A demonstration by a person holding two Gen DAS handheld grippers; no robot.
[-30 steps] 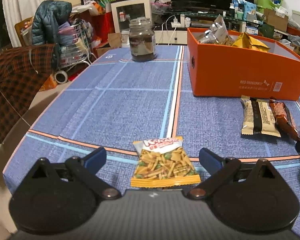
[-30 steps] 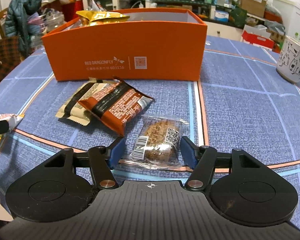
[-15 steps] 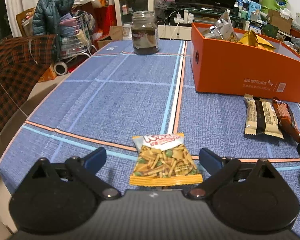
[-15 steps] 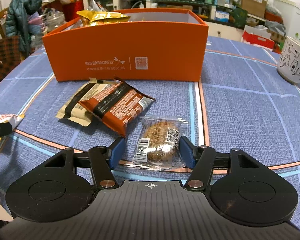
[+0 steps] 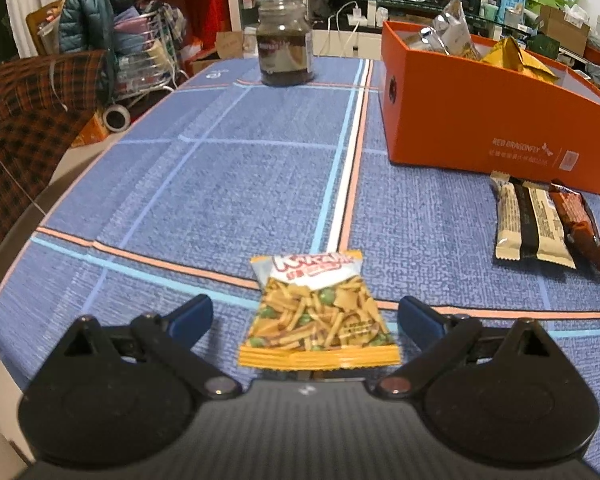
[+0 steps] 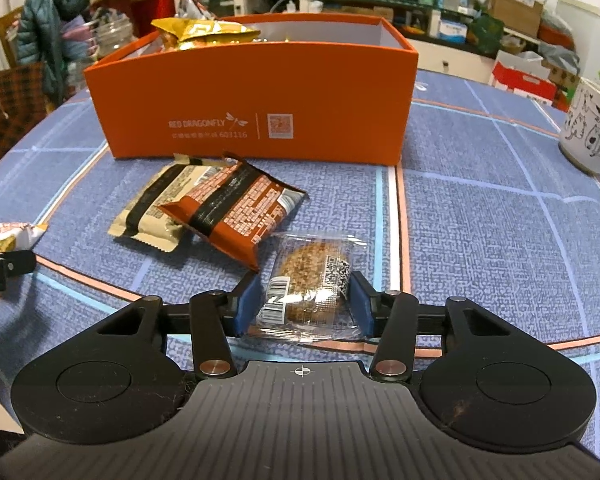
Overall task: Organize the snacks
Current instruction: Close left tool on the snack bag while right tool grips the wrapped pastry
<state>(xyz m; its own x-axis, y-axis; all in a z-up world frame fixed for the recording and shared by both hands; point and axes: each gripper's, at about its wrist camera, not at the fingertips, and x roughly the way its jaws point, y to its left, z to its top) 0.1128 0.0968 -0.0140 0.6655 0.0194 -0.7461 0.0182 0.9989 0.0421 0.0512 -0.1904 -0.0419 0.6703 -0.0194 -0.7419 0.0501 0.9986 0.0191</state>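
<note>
My left gripper (image 5: 306,314) is open, its jaws wide on either side of a yellow mixed-snack packet (image 5: 316,314) lying on the blue tablecloth. My right gripper (image 6: 304,300) has closed in on a clear-wrapped round biscuit (image 6: 308,290), with both pads against the wrapper, and the biscuit still rests on the cloth. An orange box (image 6: 260,100) with snack bags inside stands behind; it also shows in the left wrist view (image 5: 480,120). A beige bar (image 6: 156,208) and a brown-orange bar (image 6: 236,208) lie in front of the box.
A dark glass jar (image 5: 286,42) stands at the far middle of the table. A white patterned cup (image 6: 590,132) stands at the right. A plaid-covered chair (image 5: 24,120) and clutter sit beyond the table's left edge. The near table edge is close below both grippers.
The right jaws have narrowed onto the biscuit wrapper. The left gripper has drifted slightly, so the view has tilted and the packet sits a little farther in; its jaws stay wide.
</note>
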